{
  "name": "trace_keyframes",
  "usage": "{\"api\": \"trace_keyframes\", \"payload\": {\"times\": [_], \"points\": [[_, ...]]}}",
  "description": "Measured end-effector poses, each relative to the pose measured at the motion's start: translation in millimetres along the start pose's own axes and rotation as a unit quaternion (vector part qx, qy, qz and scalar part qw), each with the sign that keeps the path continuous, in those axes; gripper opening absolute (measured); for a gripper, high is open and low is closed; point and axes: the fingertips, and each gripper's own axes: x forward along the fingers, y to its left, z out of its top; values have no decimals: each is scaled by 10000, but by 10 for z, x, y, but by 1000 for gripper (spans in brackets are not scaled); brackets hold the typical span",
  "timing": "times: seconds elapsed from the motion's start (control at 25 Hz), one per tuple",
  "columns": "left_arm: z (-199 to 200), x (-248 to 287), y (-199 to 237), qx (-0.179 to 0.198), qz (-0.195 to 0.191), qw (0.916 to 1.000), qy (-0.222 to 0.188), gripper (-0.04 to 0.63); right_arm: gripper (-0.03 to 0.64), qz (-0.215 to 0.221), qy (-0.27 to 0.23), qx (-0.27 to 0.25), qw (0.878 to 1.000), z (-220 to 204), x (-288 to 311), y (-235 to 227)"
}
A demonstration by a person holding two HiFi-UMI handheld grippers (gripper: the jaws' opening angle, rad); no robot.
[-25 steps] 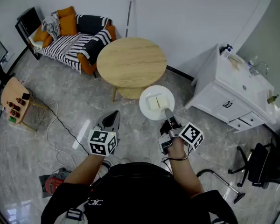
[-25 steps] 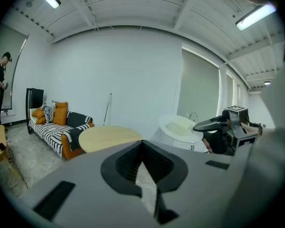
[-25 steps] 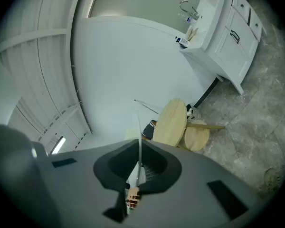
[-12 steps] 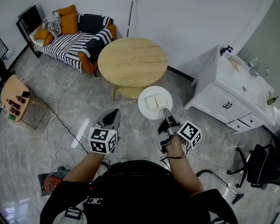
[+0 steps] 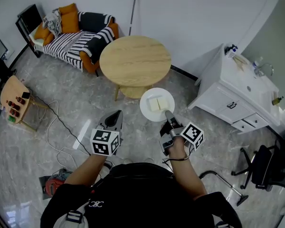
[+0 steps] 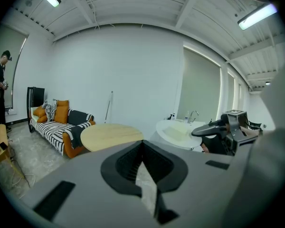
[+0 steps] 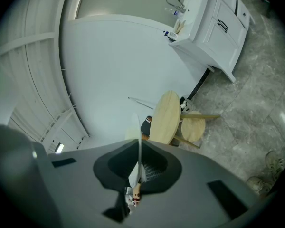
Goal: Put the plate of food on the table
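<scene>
Mid-carry, the right gripper [image 5: 167, 114], jaws clamped on the rim of a round white plate [image 5: 147, 110] of two pale food slices [image 5: 156, 103], holds it just short of the round light-wood table [image 5: 135, 61], where a forward reach and level set-down likely come next, while the left gripper [image 5: 115, 118] hangs closed and empty.

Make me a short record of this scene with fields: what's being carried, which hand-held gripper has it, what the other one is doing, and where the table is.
carried: white plate with two pale slices of food
holder: right hand-held gripper, shut on the plate's near rim
other: left hand-held gripper, shut, nothing between its jaws
target: round wooden table, just beyond the plate in the head view
status: plate held short of the tabletop, not yet set down
</scene>
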Motion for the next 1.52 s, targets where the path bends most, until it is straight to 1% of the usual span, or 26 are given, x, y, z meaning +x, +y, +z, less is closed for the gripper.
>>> {"api": "trace_keyframes", "payload": {"times": [0.08,0.16,0.32,0.44,0.68,0.92,1.12,1.36,1.52], "points": [[-38,-39,68,-13,-24,10000,19,7,18,15,26,104,9999,-97,33,13],[-48,-14,29,-39,-40,10000,57,7,18,33,52,207,9998,-67,23,7],[-61,-66,109,-52,-48,10000,36,6,18,6,41,154,9999,-155,51,26],[-28,-49,107,-78,-53,10000,18,7,18,3,26,107,9999,-121,46,45],[-77,-94,167,-133,-157,9998,43,8,18,41,25,116,9999,-217,64,66],[-109,-198,372,-198,-186,9996,57,7,18,-9,5,127,9999,-408,122,101],[-99,-259,451,-240,-190,9995,64,8,18,23,-20,156,9999,-467,120,161],[-167,-399,718,-336,-126,9993,38,7,18,2,-47,160,9999,-695,143,140],[-199,-449,792,-396,-104,9991,79,7,18,-5,-39,195,9998,-744,172,158]]}}
